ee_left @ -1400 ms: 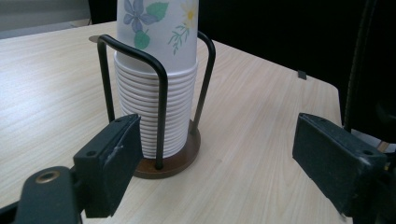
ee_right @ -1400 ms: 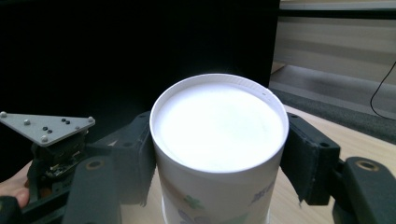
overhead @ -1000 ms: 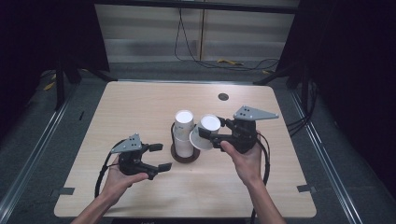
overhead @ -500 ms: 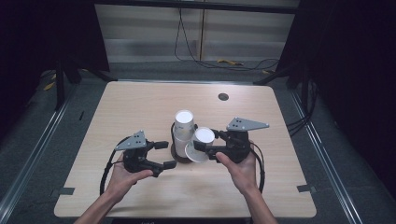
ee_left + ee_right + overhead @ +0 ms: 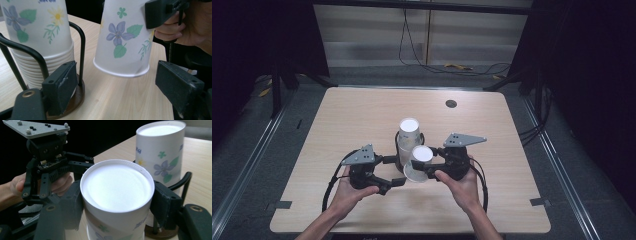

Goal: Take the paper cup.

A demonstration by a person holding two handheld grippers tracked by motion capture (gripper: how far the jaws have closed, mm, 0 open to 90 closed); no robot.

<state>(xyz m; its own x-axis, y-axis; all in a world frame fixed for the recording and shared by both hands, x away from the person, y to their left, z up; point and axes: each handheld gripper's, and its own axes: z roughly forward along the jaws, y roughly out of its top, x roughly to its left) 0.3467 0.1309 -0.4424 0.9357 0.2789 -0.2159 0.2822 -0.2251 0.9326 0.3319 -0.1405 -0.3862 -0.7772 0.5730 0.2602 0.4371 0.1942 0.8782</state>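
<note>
Starting at the left of the high view, the left gripper (image 5: 388, 170) sits low over the wooden table (image 5: 337, 120), its jaws spread apart and pressing on nothing; they have just been opening a little, and its own view has the loose cup's rim hanging in the gap between the two pads without touching either. A trailing cable loops back beneath the left hand (image 5: 346, 188), whose forearm is cut off by the bottom edge.

Next comes the cup stack (image 5: 408, 137), upside down in a black wire holder (image 5: 395, 141) on a round brown base. In the left gripper view the stack's top is cropped away, and the near pad hides part of the base (image 5: 79, 96).

Just right of the stack, the single paper cup (image 5: 418, 163) is clamped in the right gripper (image 5: 421, 168), one pad on each side of its wall. It is inverted, closed bottom up and open mouth down, its long axis leaning off vertical so that the rim hangs tilted just clear of the table. In the right gripper view the cup (image 5: 116, 195) blocks most of what lies below it, and its mouth is out of frame.

Rightmost, the right hand (image 5: 462, 186) grips the tool, and fingers (image 5: 168, 31) show at the frame's edge.
</note>
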